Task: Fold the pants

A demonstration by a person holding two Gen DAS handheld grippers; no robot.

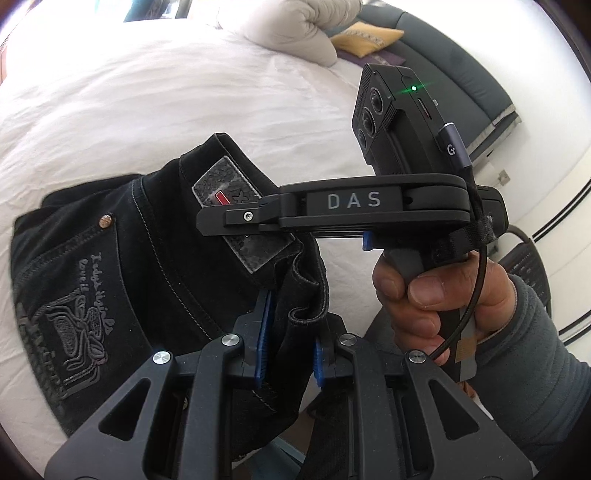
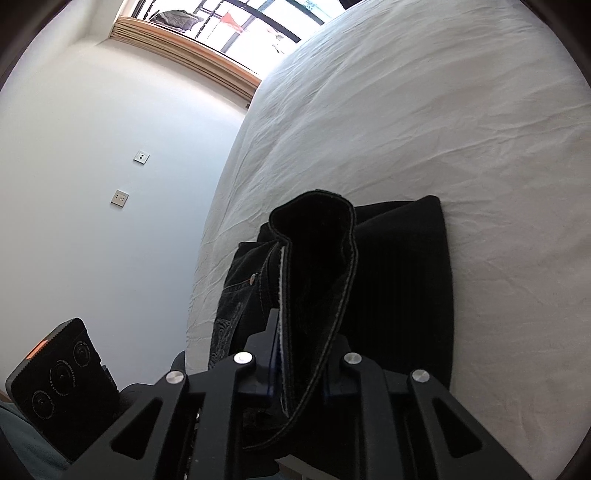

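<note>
A: What's on the wide bed with the creased white cotton sheet (image 2: 424,122)?

B: A pair of black denim pants with pale contrast stitching (image 1: 122,258), lying at the near edge of the bed and partly lifted at the waist. The cloth looks thick and matte. A rectangular grey patch with a cracked, leathery surface and a small red bar (image 1: 231,201) sits on the waistband, a copper rivet (image 1: 106,220) marks the pocket corner, and the back pocket carries raised embroidery and script lettering.

A: And the left tongs (image 1: 288,350)?

B: Pressed nearly together, pinching a bunched fold of the waistband between ribbed blue pads (image 1: 264,343). The frame is black plastic with round silver bolts.

A: The right tongs (image 2: 299,373)?

B: Also pinching the waistband. From the right wrist view the band stands up from them as a tall, open loop with a stitched edge, and the rest of the pants lies flat and dark behind it. From the left wrist view the same tool crosses sideways, its flat black body lettered "DAS", held by a hand (image 1: 428,295) in a grey fleece sleeve (image 1: 532,369).

A: Anything else?

B: A lumpy pale grey pillow (image 1: 291,26) and a yellow cushion (image 1: 365,38) at the far end, and a smooth white wall with two square socket plates (image 2: 141,157).
</note>
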